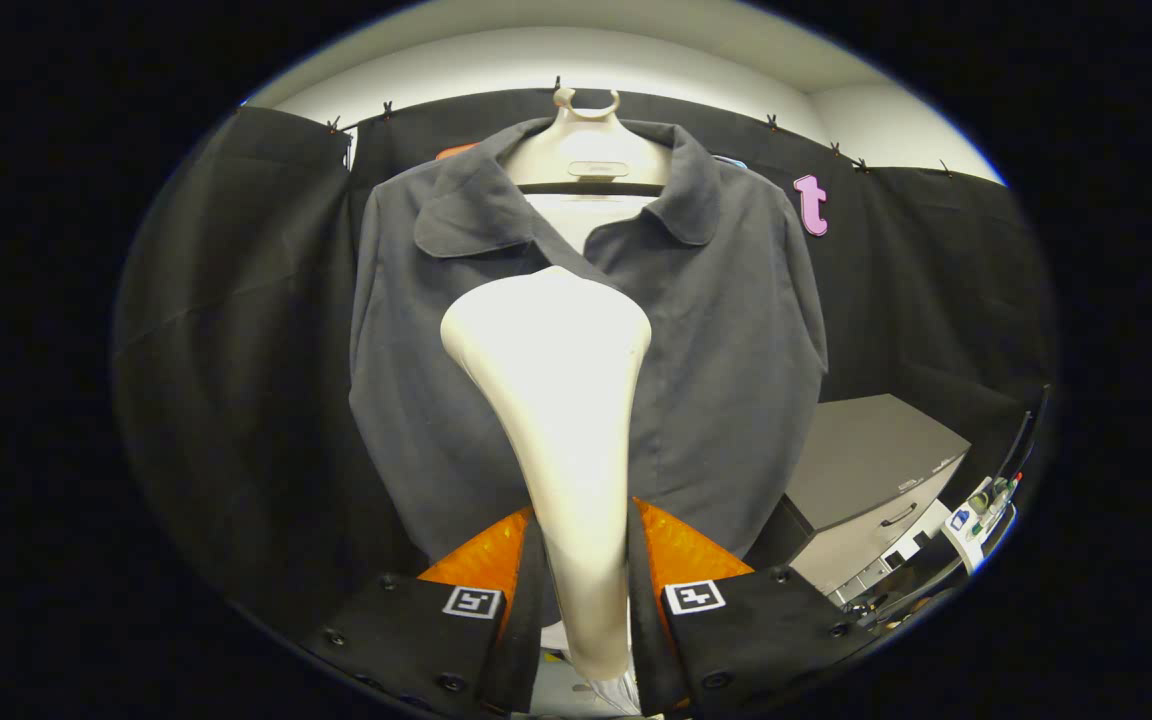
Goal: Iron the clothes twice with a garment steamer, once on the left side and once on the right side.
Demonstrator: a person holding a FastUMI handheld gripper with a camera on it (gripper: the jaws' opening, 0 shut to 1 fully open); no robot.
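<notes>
**Steamer gripped, head centred on shirt front, neither side favoured**

Near: gripper [576, 590] at bottom centre of the frame, both fingers pressed against the handle of the garment steamer [561, 400], one each side. Clenched on it, firm hold by the look.

Steamer's long axis runs straight up from between the fingers, narrow at the handle, widening to a rounded head at mid-frame. Its back faces the camera, so the steam face points away, toward the cloth.

Just beyond the head: grey shirt [726, 330] hanging on a pale hanger form [588, 150], collar at upper centre, hem dropping to just above the fingers. The head overlaps the shirt's button line, about centre. Whether it touches the fabric or is held off it — cannot tell.

Key relation: shirt lies dead ahead, its panels spreading equally left and right of the steamer head. A pass on either side likely needs a sideways shift first, then a vertical stroke along the panel.

Far: cabinet [876, 480] at lower right, booth wall behind.
</notes>
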